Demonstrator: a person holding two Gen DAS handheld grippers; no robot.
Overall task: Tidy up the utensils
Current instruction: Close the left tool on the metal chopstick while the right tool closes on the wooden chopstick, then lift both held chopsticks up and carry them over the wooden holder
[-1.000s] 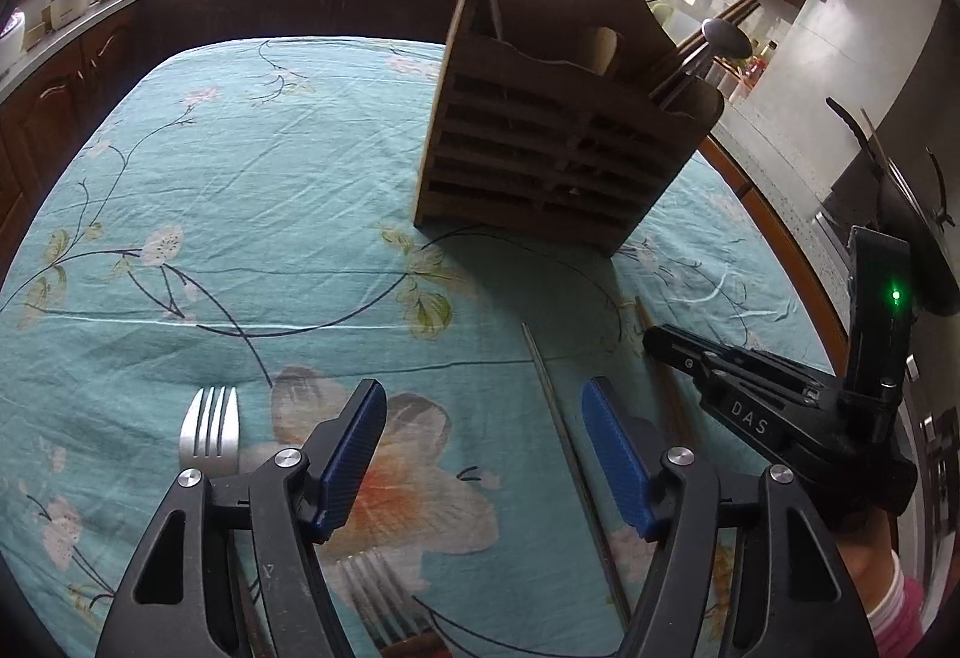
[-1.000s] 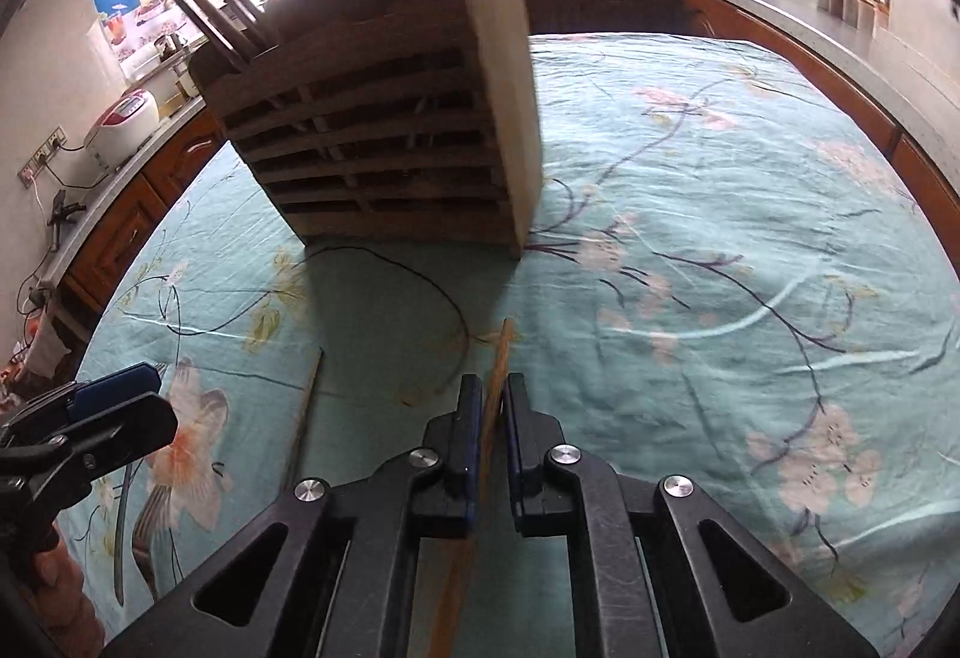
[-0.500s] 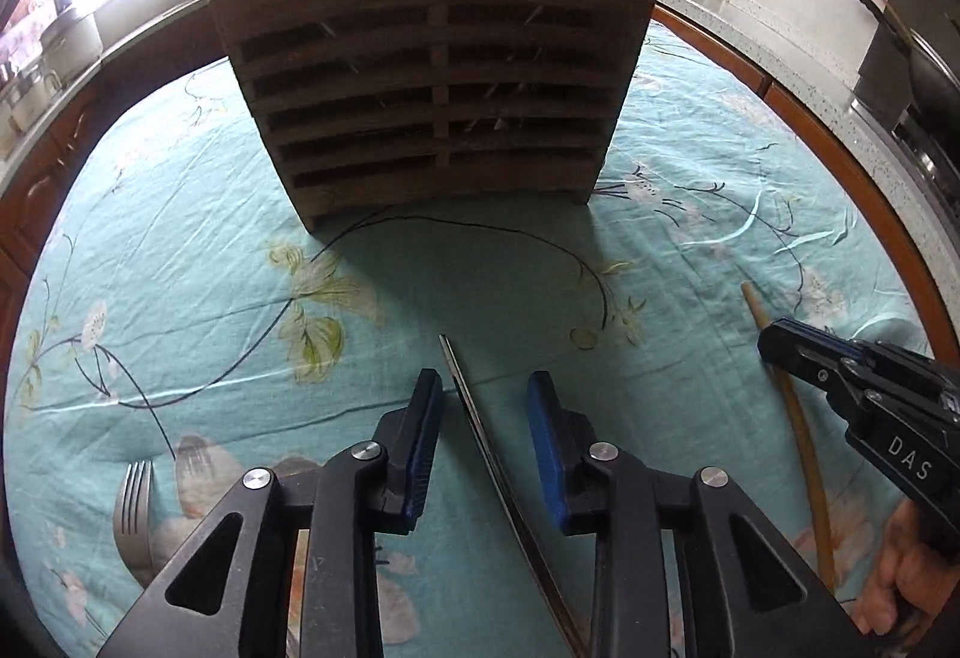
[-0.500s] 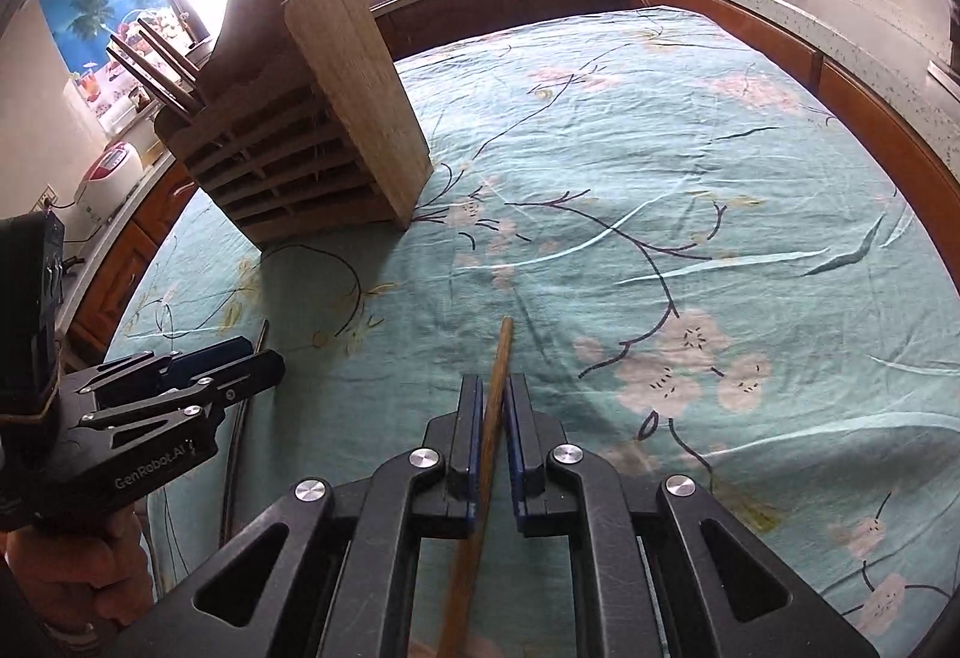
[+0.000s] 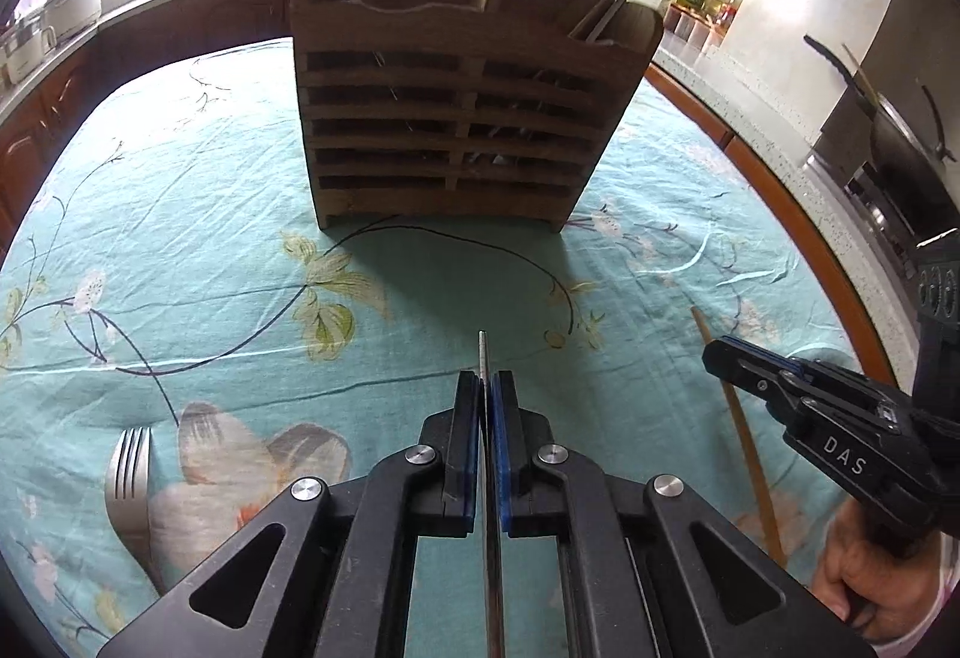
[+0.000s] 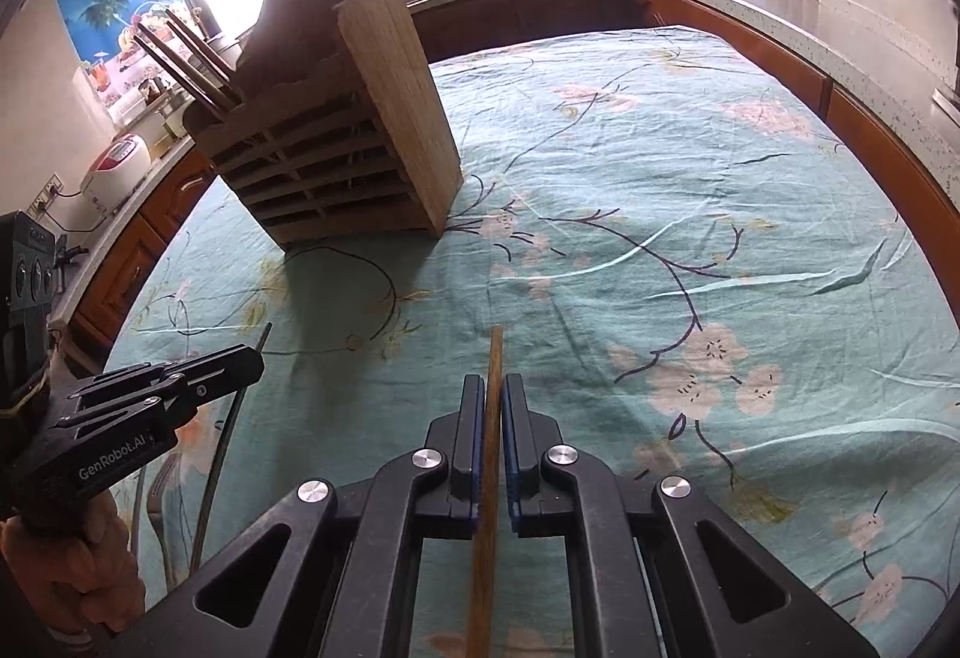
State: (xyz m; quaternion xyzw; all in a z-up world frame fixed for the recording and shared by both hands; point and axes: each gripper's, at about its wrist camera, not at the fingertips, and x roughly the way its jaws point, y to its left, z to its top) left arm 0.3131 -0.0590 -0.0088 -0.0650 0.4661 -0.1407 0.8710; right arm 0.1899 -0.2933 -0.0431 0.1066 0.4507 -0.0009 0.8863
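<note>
So I've got a stick in each gripper now. My left gripper (image 5: 485, 388) is clamped right down on the metal chopstick (image 5: 483, 355), and my right gripper (image 6: 493, 394) is pinched on the wooden chopstick (image 6: 495, 352). Both sticks run straight out along the fingers, tips poking a little past them and aimed at the holder (image 5: 450, 118), tails trailing back under my hands.

The holder stands upright on the cloth (image 5: 180, 238), ahead of both grippers and well apart from them. From the left it's dead ahead, slats facing me; from the right it sits off to the left, corner-on. So I'd say left has the straighter run.

It has two pockets: thin metal sticks in the left one, dark chopsticks and a spoon in the right. A fork (image 5: 127, 484) lies on the cloth, left of my left gripper.
</note>
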